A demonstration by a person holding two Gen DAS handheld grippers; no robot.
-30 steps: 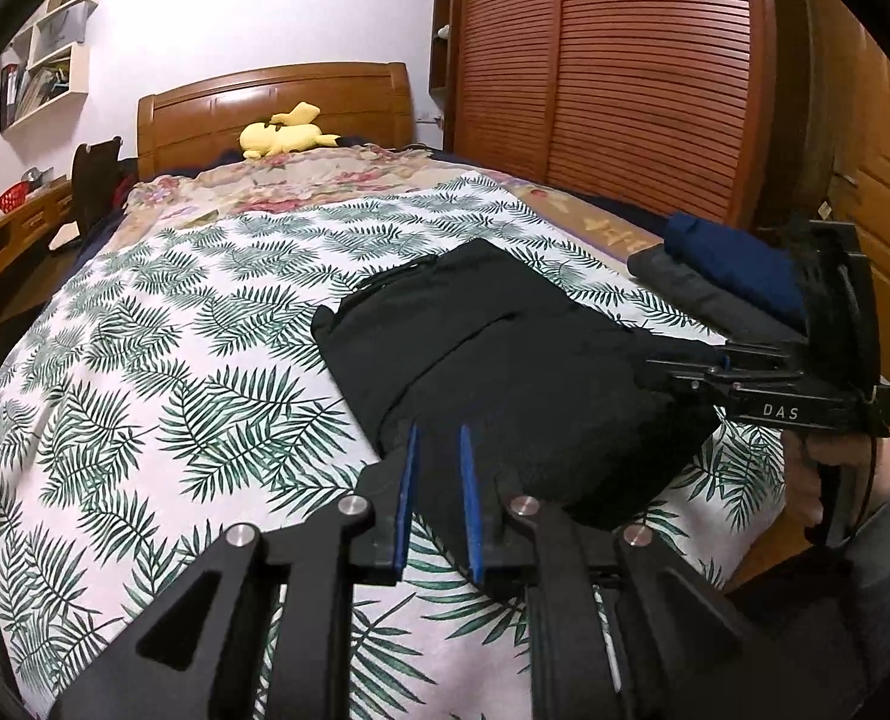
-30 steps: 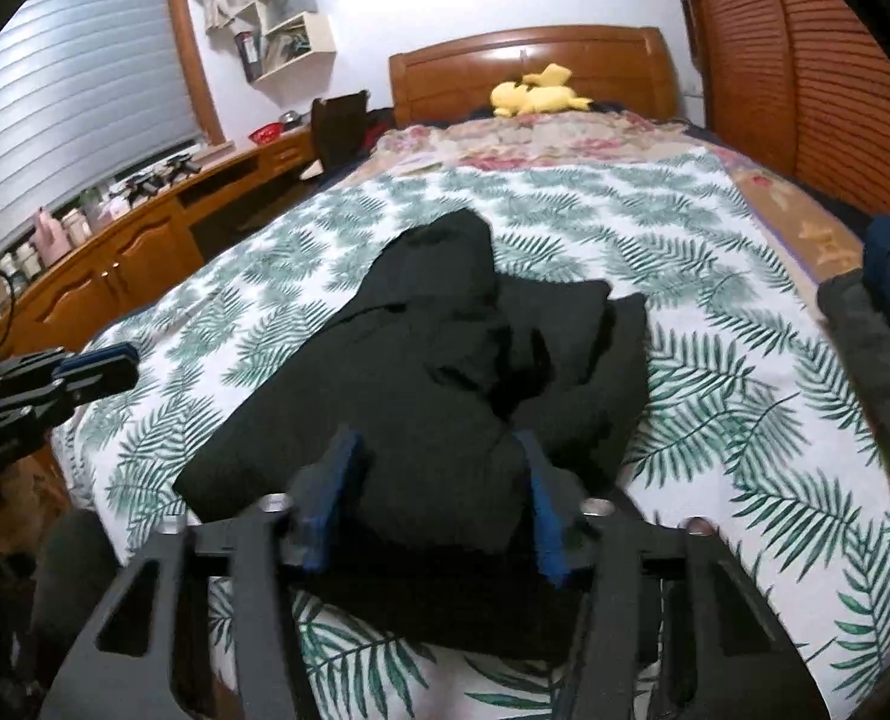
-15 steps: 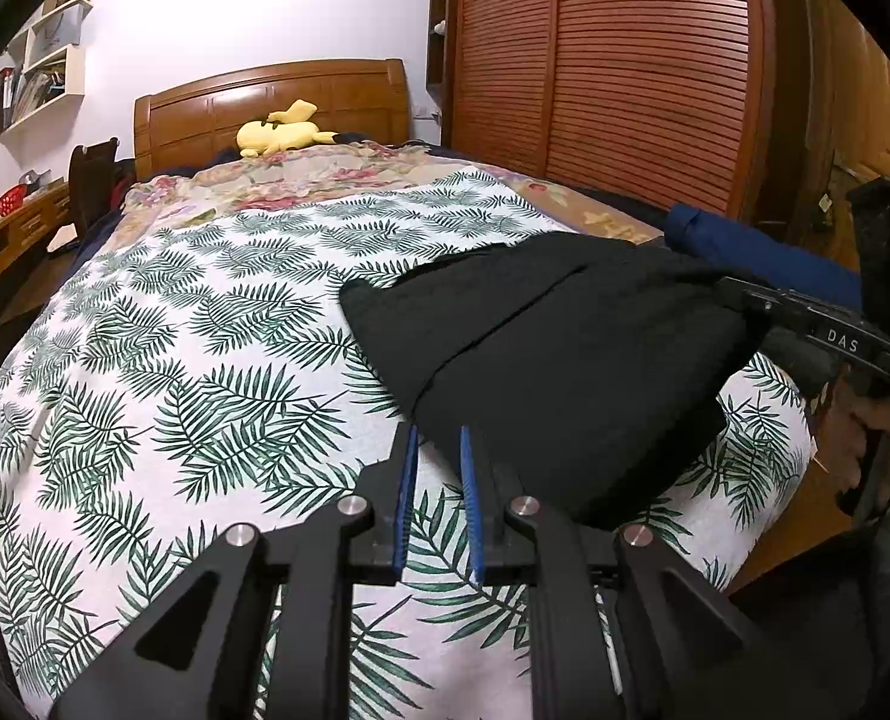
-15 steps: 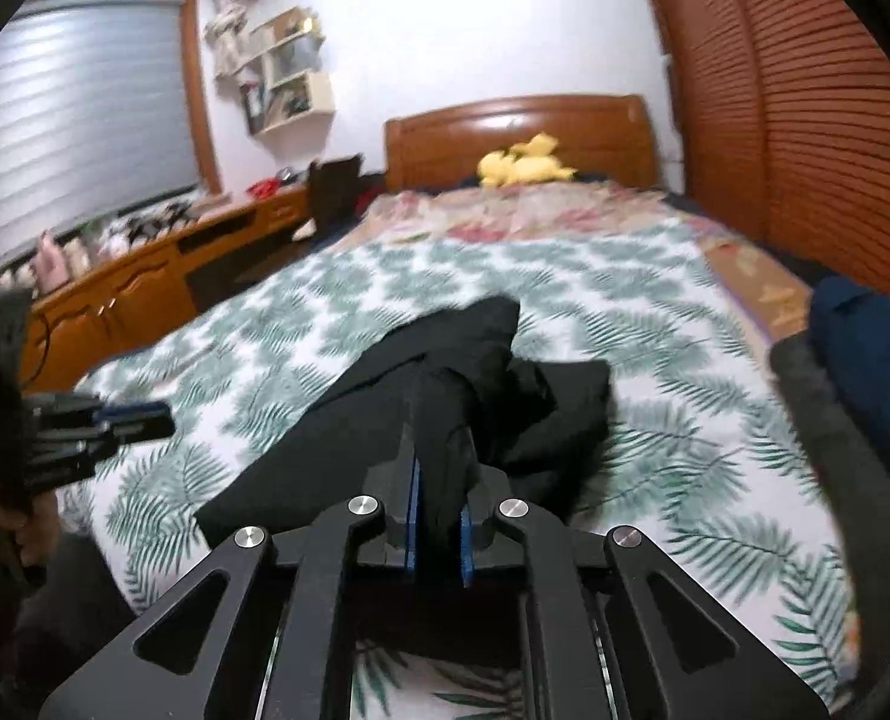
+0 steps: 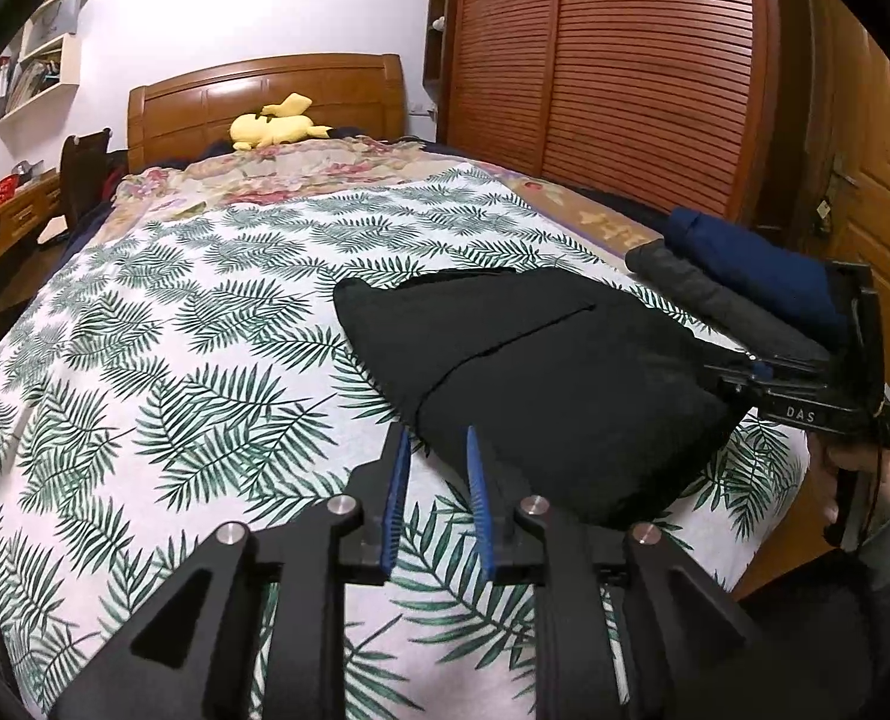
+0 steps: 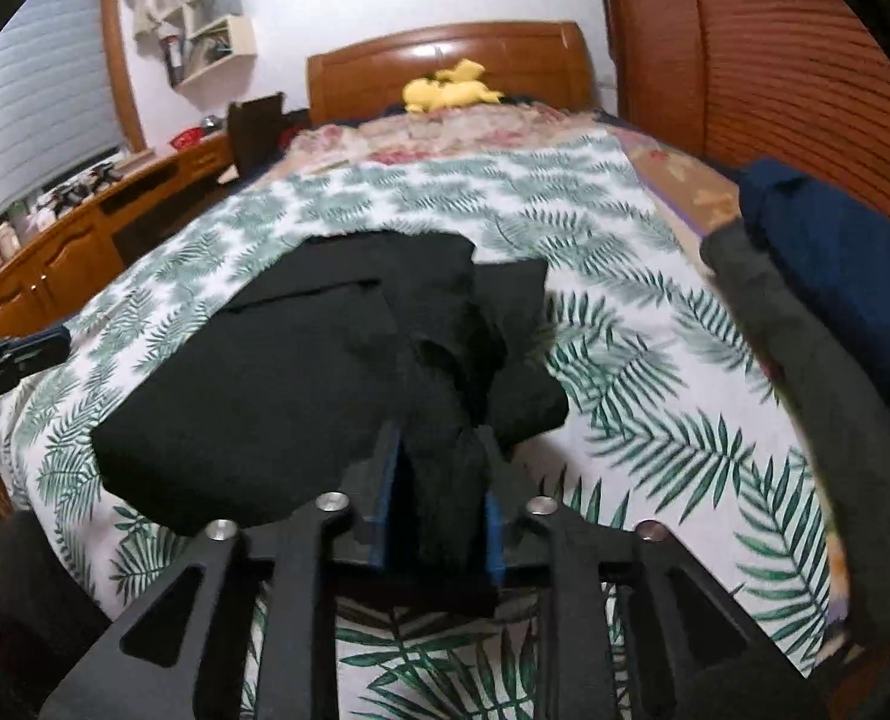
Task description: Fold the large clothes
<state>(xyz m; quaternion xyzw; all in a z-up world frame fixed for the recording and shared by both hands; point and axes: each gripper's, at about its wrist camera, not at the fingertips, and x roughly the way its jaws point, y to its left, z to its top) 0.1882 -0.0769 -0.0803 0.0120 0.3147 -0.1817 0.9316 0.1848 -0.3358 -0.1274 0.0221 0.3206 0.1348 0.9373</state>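
Note:
A folded black garment [image 5: 541, 372] lies on the palm-leaf bedspread [image 5: 162, 324] near the bed's right foot corner. My left gripper [image 5: 435, 462] hovers just left of its near edge, jaws slightly apart with nothing between them. My right gripper [image 6: 438, 468] has a bunched fold of the black garment [image 6: 300, 384] between its blue pads [image 6: 387, 480], jaws a little apart. It also shows in the left wrist view [image 5: 745, 375] at the garment's right side.
A folded dark grey garment [image 5: 721, 306] with a navy one [image 5: 757, 264] on top lies at the bed's right edge. A yellow plush toy [image 5: 276, 123] sits by the headboard. A wooden wardrobe [image 5: 613, 72] stands right, a desk [image 6: 66, 240] left.
The right gripper closed on the black garment, lifted and carried it rightward, then lowered it to the bed; its jaws now stand wider than half a second ago. The left gripper stayed put.

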